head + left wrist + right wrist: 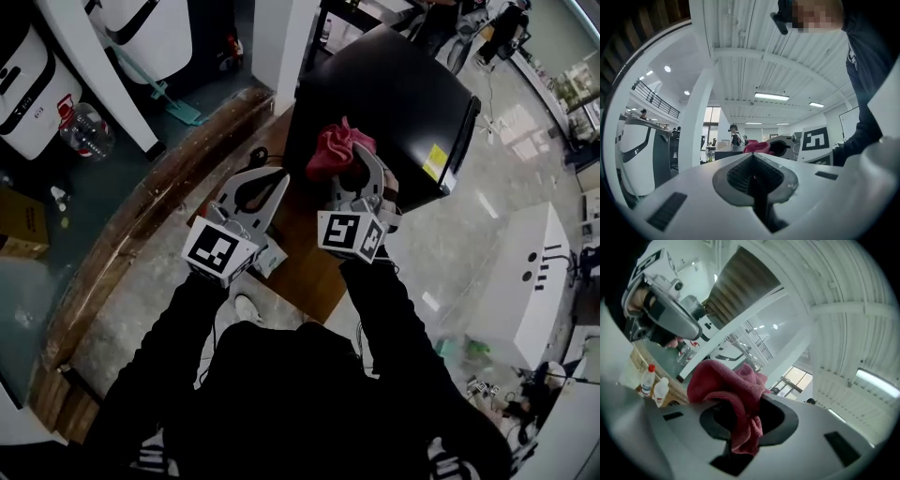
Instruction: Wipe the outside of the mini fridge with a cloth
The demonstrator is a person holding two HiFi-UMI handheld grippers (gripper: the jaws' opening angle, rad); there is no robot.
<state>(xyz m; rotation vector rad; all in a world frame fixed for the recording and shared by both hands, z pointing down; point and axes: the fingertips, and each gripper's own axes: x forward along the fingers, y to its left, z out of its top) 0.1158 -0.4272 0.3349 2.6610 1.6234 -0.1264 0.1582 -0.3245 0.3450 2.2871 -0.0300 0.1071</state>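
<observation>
Sleeves (382, 314): dark, reaching forward from the bottom edge.
Left gripper (261, 192): fingers clenched together, nothing between them, in front of the black mini fridge (398, 94).
Right gripper (356, 169): fingers grasping a red cloth (336, 148).
Red cloth: bunched, at the fridge's near top edge.
Mini fridge: upright on the floor.

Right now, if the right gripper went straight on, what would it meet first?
Likely nothing near: the right gripper, shut on the red cloth, faces open hall, seemingly passing above the mini fridge; depth unclear.
</observation>
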